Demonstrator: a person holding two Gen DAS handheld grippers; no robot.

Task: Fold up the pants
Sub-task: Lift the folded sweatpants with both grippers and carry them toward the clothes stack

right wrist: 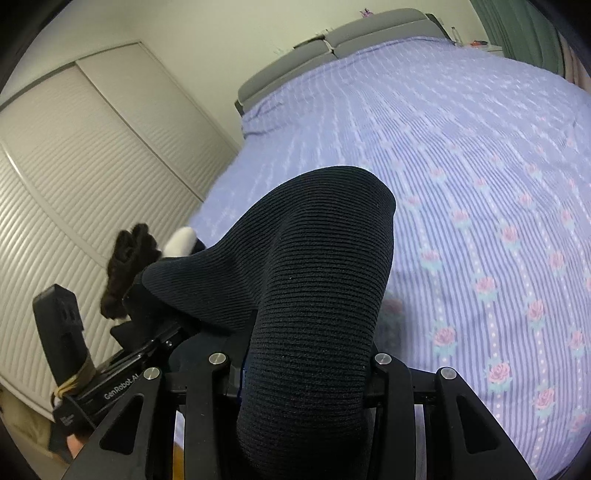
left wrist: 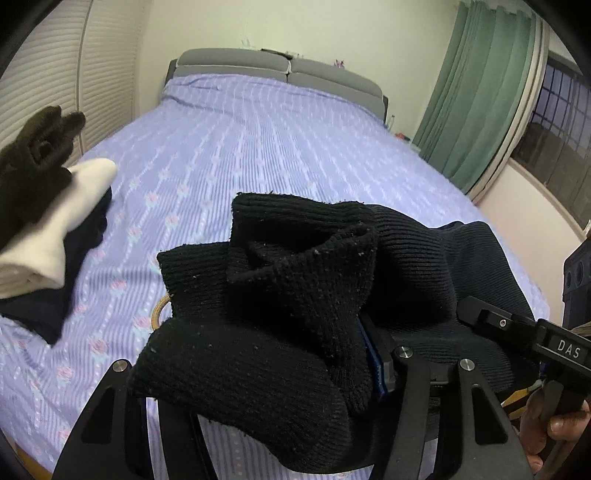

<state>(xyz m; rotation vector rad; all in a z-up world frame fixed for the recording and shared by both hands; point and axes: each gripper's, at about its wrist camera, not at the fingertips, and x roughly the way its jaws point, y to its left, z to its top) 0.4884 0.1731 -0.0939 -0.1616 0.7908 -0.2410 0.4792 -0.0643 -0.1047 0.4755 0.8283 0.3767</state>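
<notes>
Black ribbed pants (left wrist: 280,306) — bunched, clamped in both grippers.

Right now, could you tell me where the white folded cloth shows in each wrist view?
Left wrist view: the white cloth lies at the left edge, on dark clothes, with a brown garment above it.
Right wrist view: only its tip shows, left of centre, behind the black pants.
Shared landmark: the grey headboard at the bed's far end.
</notes>
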